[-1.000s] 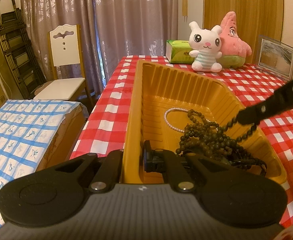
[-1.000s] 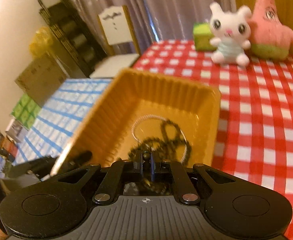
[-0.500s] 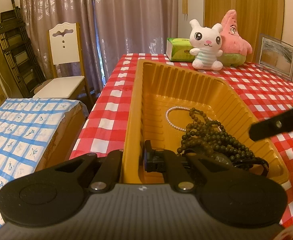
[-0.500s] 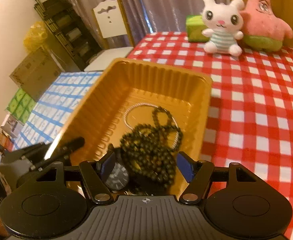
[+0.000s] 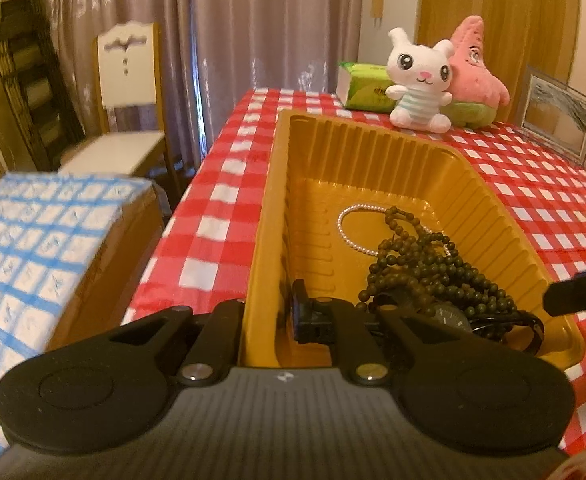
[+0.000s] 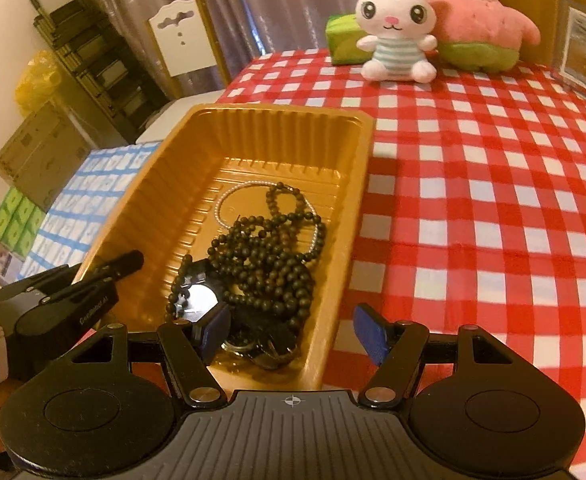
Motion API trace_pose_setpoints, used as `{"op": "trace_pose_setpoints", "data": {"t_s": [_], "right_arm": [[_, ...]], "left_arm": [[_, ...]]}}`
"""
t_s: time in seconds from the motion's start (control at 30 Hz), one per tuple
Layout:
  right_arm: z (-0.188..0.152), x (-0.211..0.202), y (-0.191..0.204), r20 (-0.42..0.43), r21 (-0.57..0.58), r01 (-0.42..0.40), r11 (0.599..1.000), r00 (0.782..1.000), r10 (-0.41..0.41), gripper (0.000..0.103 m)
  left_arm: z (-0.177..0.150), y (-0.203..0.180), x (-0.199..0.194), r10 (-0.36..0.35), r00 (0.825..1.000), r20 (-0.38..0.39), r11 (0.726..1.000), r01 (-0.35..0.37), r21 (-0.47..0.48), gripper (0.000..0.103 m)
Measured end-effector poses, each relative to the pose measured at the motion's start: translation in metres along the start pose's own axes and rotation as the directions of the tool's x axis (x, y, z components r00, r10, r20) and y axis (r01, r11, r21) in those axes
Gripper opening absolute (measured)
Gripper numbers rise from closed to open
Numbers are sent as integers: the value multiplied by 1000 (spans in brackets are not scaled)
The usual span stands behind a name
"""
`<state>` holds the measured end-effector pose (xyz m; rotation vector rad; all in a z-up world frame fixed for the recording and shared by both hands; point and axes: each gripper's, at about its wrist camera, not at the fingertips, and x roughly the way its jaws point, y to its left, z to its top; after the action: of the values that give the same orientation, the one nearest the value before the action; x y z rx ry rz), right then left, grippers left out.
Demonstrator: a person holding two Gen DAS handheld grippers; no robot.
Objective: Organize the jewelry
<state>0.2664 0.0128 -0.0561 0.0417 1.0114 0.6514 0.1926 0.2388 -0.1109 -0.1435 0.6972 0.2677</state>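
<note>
A gold plastic tray (image 5: 373, 152) (image 6: 165, 184) sits on the red checked tablecloth. In it lie dark bead strands (image 5: 425, 276) (image 6: 269, 256), a white pearl bracelet (image 5: 353, 220) (image 6: 229, 200) and a black watch (image 5: 449, 314) (image 6: 197, 300). My left gripper (image 5: 269, 320) is shut on the tray's near left wall, one finger outside and one inside. My right gripper (image 6: 293, 330) is open and empty, held above the tray's near right corner.
A white plush bunny (image 6: 397, 28), a pink starfish plush (image 6: 481, 16), a green tissue pack (image 5: 367, 86) and a framed picture (image 5: 557, 114) stand at the table's far end. A white chair (image 5: 127, 92) and a blue checked box (image 5: 41, 248) stand left of the table.
My right gripper opened, let the dark beads drop into the tray and drew back to the tray's near right corner. My left gripper kept its hold on the tray wall.
</note>
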Motion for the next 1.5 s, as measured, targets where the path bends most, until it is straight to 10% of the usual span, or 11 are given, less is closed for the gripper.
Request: {"op": "trace_pose_setpoints", "data": {"t_s": [0.13,0.27,0.83,1.5], "right_arm": [[-4,-3,1,3,9,11,1000,1000,-11,68],[-7,-7,2,25,13,20,1000,999,-20,71],[-22,-30,3,71,-43,65,997,996,-62,74],[-120,-142,-49,64,62,78,995,995,-82,74]], "left_arm": [[-2,13,7,-35,998,-50,997,32,-68,11],[-6,20,2,-14,999,-40,997,11,-72,39],[11,22,-59,17,997,-78,998,-21,-55,48],[-53,-114,-186,44,999,-31,994,-40,102,85]]}}
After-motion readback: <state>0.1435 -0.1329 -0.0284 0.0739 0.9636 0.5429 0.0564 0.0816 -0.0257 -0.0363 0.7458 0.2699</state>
